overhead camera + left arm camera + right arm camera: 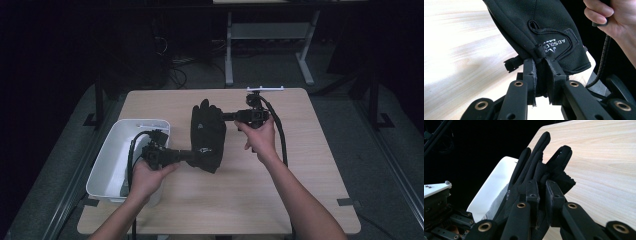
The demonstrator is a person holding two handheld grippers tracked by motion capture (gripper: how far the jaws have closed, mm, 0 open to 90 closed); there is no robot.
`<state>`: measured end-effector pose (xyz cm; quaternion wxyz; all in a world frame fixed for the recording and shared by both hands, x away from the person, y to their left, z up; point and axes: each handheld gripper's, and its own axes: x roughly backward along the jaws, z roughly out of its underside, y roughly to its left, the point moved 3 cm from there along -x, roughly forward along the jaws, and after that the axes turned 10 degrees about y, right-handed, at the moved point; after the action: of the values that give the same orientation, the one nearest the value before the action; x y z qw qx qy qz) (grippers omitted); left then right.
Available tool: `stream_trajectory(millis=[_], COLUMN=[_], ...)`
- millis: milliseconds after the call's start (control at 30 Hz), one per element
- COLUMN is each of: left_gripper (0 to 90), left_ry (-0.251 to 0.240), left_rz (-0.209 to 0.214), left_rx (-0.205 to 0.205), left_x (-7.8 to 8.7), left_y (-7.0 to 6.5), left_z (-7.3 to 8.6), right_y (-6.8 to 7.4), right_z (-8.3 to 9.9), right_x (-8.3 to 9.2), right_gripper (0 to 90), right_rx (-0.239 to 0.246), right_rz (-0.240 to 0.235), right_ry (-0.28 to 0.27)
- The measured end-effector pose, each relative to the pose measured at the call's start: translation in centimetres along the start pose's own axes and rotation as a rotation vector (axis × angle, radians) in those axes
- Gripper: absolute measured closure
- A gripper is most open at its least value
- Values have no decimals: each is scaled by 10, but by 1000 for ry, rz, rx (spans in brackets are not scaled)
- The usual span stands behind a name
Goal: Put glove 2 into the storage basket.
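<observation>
Left gripper clamped narrow on the cuff edge of a black fabric glove with white lettering near the wrist. Right gripper pinched tight on the same glove at its finger side. Glove stretched between both, above the middle of the pale wooden table, fingers pointing away. Just left, a white rectangular plastic bin; contents hard to tell.

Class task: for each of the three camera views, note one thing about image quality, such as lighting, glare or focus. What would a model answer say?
High view: dark surround, table evenly lit, black glove loses detail. Left gripper view: wood at left blown out by glare; glove logo stays readable. Right gripper view: black background, white bin bright, near fingers slightly soft.
</observation>
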<state>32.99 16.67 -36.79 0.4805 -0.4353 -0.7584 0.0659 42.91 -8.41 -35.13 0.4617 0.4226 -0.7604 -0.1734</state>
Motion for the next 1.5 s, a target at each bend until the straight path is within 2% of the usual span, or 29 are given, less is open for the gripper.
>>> stream_trajectory(millis=[167, 433, 467, 667, 1500], left_gripper=[796, 796, 796, 795, 795], left_ry=[-4, -9, -18, -22, -63], left_rz=[-15, -17, -13, -14, -40], left_rx=[0, 4, 15, 14, 59], left_x=[7, 14, 15, 24, 63], left_y=[2, 5, 5, 9, 29], left_z=[2, 5, 5, 8, 26], right_y=[5, 8, 9, 16, 46], right_z=[-3, -5, -6, -11, -24], right_x=[-5, -12, -13, -21, -61], right_gripper=[821, 821, 821, 821, 821], right_rx=[4, 3, 8, 25, 58], right_rz=[-11, -18, -18, -19, -56], right_ry=[4, 13, 15, 24, 57])
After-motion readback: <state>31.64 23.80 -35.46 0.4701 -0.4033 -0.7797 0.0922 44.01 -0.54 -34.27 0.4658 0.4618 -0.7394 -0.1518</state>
